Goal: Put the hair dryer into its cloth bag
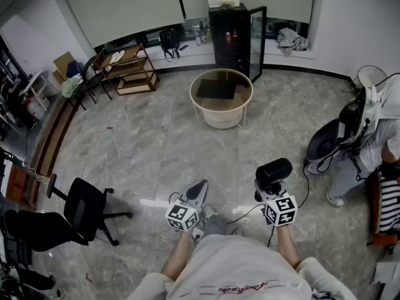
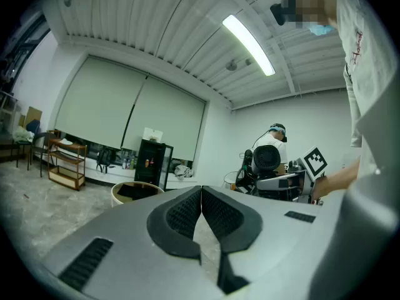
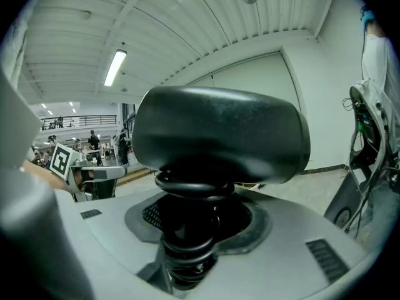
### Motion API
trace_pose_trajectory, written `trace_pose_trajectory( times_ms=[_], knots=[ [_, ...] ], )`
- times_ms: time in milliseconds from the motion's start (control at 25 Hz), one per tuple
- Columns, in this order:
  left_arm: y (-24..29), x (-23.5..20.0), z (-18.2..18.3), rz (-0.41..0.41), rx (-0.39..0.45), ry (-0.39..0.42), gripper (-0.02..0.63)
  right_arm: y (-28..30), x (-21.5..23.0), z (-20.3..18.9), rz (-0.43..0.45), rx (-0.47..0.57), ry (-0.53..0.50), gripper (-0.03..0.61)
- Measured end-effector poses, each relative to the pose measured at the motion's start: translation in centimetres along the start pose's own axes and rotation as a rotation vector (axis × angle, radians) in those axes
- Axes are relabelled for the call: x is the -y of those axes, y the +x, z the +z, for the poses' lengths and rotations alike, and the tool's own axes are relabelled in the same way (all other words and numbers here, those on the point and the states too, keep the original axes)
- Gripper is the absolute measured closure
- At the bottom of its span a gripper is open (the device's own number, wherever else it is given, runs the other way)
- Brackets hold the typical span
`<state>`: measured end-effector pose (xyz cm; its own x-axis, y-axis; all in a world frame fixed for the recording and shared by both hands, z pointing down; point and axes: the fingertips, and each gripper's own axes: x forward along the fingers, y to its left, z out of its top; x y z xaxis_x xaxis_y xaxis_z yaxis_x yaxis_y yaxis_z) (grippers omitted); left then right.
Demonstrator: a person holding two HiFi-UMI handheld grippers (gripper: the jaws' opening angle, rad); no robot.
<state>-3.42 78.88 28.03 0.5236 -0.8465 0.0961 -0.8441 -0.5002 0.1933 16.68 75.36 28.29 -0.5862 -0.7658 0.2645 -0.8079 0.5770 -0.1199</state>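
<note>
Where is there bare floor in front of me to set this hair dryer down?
The wide floor between the round table, the office chair and the wooden shelf is bare. The right is crowded: a person stands there.

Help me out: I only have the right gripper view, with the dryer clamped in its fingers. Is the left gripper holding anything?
Observer: No. The left gripper has its fingers together with nothing between them.
Operator: Any bag in sight?
Observer: None I can identify. The head view shows a round table ahead with a dark flat thing on it, too small to name.
Operator: Is the dryer near that table?
Observer: No. The dryer is held close to the person, over bare floor, with the table farther ahead.
</note>
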Motion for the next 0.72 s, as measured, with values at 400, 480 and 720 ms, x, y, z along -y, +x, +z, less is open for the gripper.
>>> trace_pose_trajectory(
  times_ms=[400, 480, 720],
  knots=[
    [1.3, 0.6, 0.7, 0.016, 0.003, 0.027, 0.583, -0.3, 0.9, 0.1, 0.007, -0.003, -0.017, 0.382],
    [1.7, 0.5, 1.0, 0.02, 0.007, 0.035, 0.583, -0.2, 1.1, 0.3, 0.009, -0.002, -0.018, 0.382],
    [3.4, 0.4, 1.3, 0.035, 0.008, 0.063, 0.583, 0.2, 1.5, 0.3, 0.016, -0.002, -0.033, 0.382]
  ],
)
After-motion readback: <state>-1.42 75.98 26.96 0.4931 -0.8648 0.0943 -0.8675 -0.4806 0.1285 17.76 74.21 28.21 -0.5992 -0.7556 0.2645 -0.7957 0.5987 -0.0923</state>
